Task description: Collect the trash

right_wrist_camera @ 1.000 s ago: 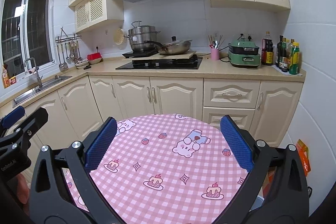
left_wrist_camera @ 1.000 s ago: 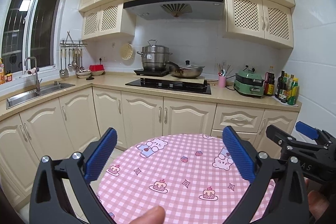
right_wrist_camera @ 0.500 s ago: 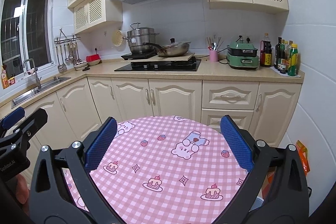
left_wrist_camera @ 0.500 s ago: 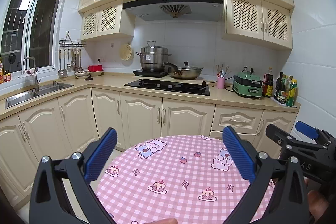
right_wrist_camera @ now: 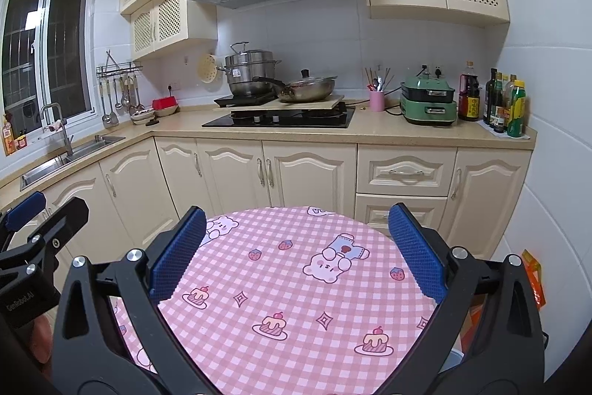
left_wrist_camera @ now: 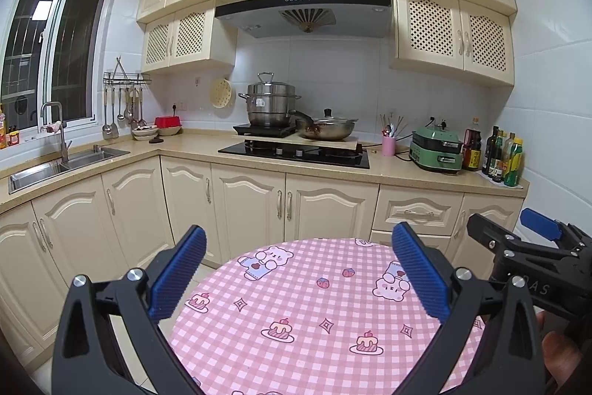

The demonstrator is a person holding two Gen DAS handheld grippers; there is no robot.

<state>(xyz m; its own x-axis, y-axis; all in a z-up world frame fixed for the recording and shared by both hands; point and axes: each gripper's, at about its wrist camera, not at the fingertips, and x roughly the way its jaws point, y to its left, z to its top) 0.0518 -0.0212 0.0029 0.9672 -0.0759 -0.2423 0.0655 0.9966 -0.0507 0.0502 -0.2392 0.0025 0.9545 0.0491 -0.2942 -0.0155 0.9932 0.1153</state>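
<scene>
My left gripper point(left_wrist_camera: 298, 269) is open and empty, held above a round table with a pink checked cloth point(left_wrist_camera: 314, 313). My right gripper point(right_wrist_camera: 296, 250) is open and empty above the same table point(right_wrist_camera: 288, 302). The right gripper also shows at the right edge of the left wrist view point(left_wrist_camera: 532, 247), and the left gripper at the left edge of the right wrist view point(right_wrist_camera: 33, 236). No trash shows on the cloth. An orange wrapper or bag point(right_wrist_camera: 534, 278) lies low at the right, beyond the table by the wall.
A kitchen counter point(left_wrist_camera: 388, 173) runs along the back with a hob point(left_wrist_camera: 296, 150), pots point(left_wrist_camera: 273, 104), a green cooker point(left_wrist_camera: 436, 150) and bottles point(left_wrist_camera: 503, 154). A sink point(left_wrist_camera: 63, 161) is at the left. Cabinet doors point(right_wrist_camera: 310, 180) stand behind the table.
Both grippers have tilted up slightly, so the table sits lower in both views. A fingertip at the bottom of the left view has dropped out of sight.
</scene>
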